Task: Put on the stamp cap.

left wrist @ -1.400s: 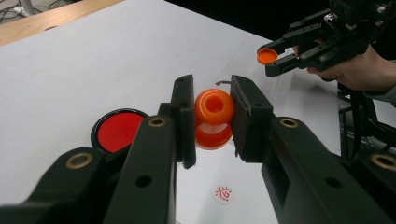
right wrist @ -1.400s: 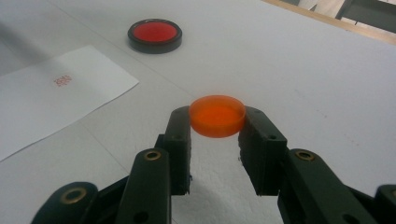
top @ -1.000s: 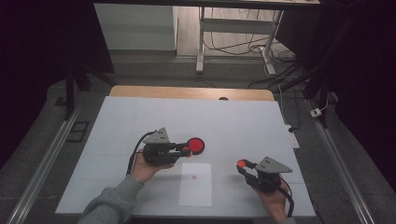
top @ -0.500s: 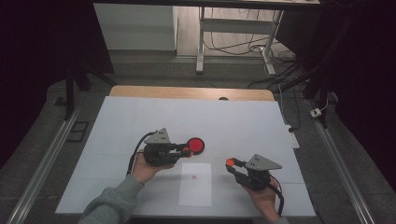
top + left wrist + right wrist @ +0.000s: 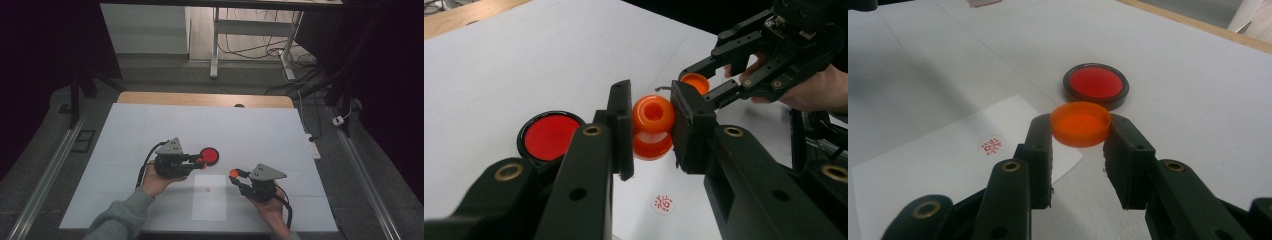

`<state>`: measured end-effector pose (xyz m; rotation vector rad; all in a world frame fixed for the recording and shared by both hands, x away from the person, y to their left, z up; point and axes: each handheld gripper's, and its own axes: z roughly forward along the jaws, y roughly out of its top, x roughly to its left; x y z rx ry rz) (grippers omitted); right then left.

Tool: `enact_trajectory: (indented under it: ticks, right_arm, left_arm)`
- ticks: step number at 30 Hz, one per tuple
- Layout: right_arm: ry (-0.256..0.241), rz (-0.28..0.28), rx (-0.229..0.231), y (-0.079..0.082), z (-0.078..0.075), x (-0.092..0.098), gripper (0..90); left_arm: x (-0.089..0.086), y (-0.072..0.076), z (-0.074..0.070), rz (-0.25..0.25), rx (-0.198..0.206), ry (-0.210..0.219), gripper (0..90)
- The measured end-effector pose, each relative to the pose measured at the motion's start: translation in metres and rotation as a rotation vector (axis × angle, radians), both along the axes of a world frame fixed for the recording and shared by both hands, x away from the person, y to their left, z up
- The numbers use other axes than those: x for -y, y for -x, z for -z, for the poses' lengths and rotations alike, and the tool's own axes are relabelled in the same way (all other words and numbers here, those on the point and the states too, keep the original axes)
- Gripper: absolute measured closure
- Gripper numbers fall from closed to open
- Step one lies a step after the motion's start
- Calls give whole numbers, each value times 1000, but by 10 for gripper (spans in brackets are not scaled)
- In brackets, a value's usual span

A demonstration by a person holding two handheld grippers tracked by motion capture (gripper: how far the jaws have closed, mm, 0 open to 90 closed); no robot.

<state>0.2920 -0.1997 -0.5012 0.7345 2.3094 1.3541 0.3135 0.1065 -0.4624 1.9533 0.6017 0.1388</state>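
My left tool [image 5: 651,127] pinches the orange stamp [image 5: 653,125] above the tabletop [image 5: 260,125]; my right tool [image 5: 1079,137] grips its orange cap [image 5: 1080,123] nearby. Paper [image 5: 948,165] looks stamped already; capping remains, I judge

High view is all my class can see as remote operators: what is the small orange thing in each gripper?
Observer: The left gripper is shut on an orange stamp, a spool-shaped piece clamped at both sides.
Operator: And the other one?
Observer: The right gripper is shut on an orange cap, shallow and round, its open side facing down.
Operator: What is the dot on the paper?
Observer: A round red stamped mark with a pattern inside, printed on the white paper.
Operator: And the red disc?
Observer: An ink pad, red inside a black rim, flat on the table.
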Motion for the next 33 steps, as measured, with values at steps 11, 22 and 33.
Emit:
enact_trajectory:
  ticks: [11, 22, 33]
  right_arm:
    - [-4, -43, -12, -3, 4, -26, 639]
    - [-7, -70, -13, -4, 5, -44, 639]
    - [-1, -87, -20, -4, 7, -51, 639]
  left_arm:
    - [1, 0, 1, 1, -2, -3, 718]
    - [1, -1, 1, 3, -2, -2, 718]
    - [2, -1, 1, 7, -4, 5, 718]
